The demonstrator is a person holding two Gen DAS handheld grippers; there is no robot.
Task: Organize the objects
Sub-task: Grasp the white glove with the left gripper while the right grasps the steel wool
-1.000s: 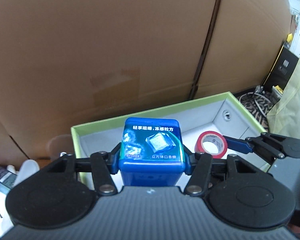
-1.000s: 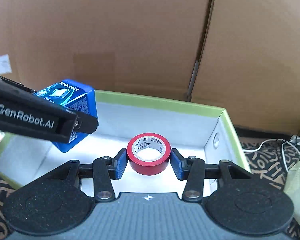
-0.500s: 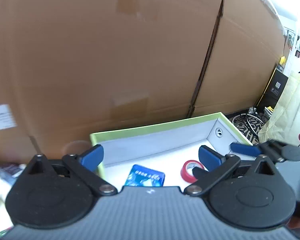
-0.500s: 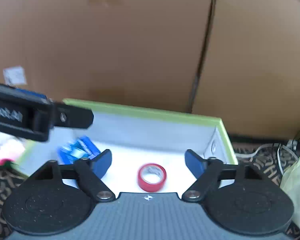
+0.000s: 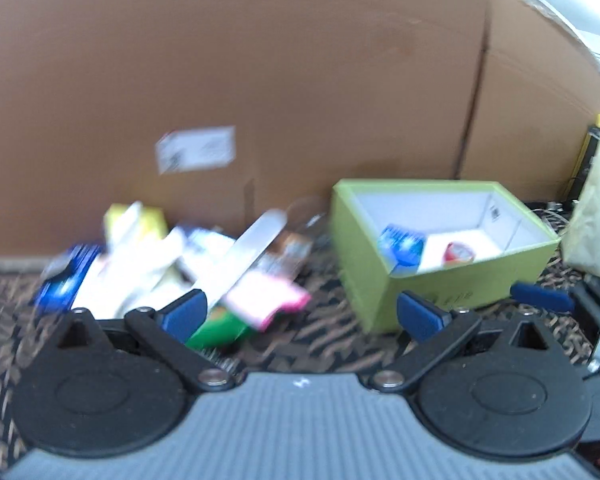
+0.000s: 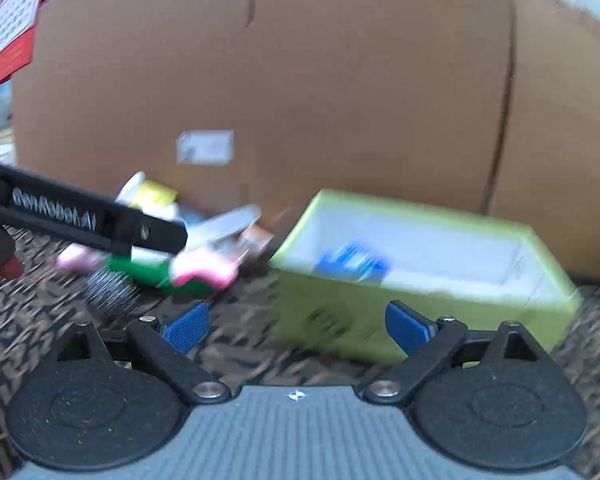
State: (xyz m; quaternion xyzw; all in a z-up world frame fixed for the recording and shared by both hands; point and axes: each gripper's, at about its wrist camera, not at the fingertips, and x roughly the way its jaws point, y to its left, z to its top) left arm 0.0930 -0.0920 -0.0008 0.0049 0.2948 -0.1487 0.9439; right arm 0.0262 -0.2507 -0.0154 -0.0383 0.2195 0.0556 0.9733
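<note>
Both views are blurred. We see the left gripper (image 5: 300,314) spread wide with nothing between its blue pads, hanging over the patterned mat (image 5: 320,344). The right gripper (image 6: 296,326) is also wide apart and holds nothing. The green box (image 5: 452,292) sits at about 2 o'clock in the left wrist view, against the cardboard wall (image 5: 300,80). Inside it we make out the blue tin (image 5: 402,246) on the left side and the red tape roll (image 5: 458,251) just to its right, apart from it. In the right wrist view the box is at 1 o'clock and only the tin shows; we cannot see the tape there. A pile of packets (image 5: 172,264) lies at 10 o'clock in the left view, left of the box, with a pink packet (image 5: 268,304) and a green packet (image 5: 220,330) nearest us. A white label (image 5: 196,155) is stuck on the cardboard.
</note>
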